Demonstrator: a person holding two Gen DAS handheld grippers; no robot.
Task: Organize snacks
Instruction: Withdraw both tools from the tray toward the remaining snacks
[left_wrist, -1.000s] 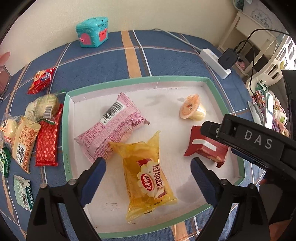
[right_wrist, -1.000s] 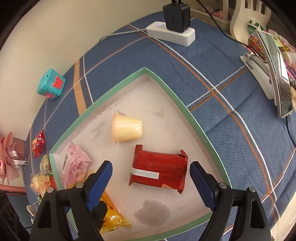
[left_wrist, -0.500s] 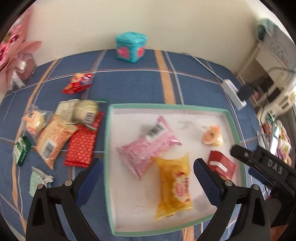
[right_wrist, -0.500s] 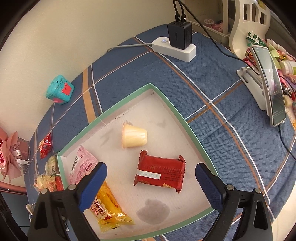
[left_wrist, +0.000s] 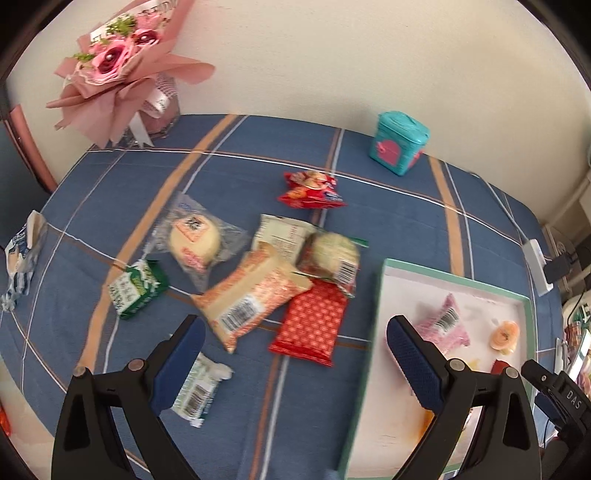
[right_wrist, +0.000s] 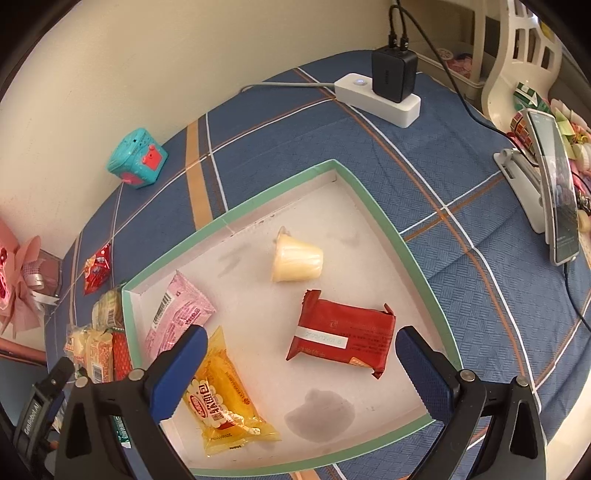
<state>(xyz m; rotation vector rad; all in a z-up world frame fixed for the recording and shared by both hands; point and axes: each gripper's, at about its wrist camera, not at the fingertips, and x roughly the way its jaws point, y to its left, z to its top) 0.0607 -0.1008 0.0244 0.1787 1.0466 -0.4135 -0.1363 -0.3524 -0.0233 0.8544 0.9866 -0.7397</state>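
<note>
A green-rimmed white tray (right_wrist: 384, 218) holds a dark red packet (right_wrist: 341, 334), a pale jelly cup (right_wrist: 297, 256), a pink packet (right_wrist: 177, 314) and a yellow bread packet (right_wrist: 221, 406). My right gripper (right_wrist: 295, 363) hangs over the tray with its jaws opening, nothing between them; the red packet lies flat just beyond. My left gripper (left_wrist: 291, 356) is open and empty above loose snacks left of the tray (left_wrist: 373, 332): a red checked packet (left_wrist: 310, 326), an orange-white packet (left_wrist: 251, 293), a round bun (left_wrist: 195, 240), a green packet (left_wrist: 135, 288) and a small white packet (left_wrist: 199, 387).
A turquoise toy box (left_wrist: 400, 146) and a pink bouquet (left_wrist: 118, 70) stand by the wall. A power strip with charger (right_wrist: 384, 92) and a phone on a stand (right_wrist: 554, 184) lie right of the tray. A red snack bag (left_wrist: 312, 190) lies apart.
My left gripper swung left from over the tray to above the loose snacks on the cloth. My right gripper opened wider and rose slightly; the dark red packet stays flat in the tray.
</note>
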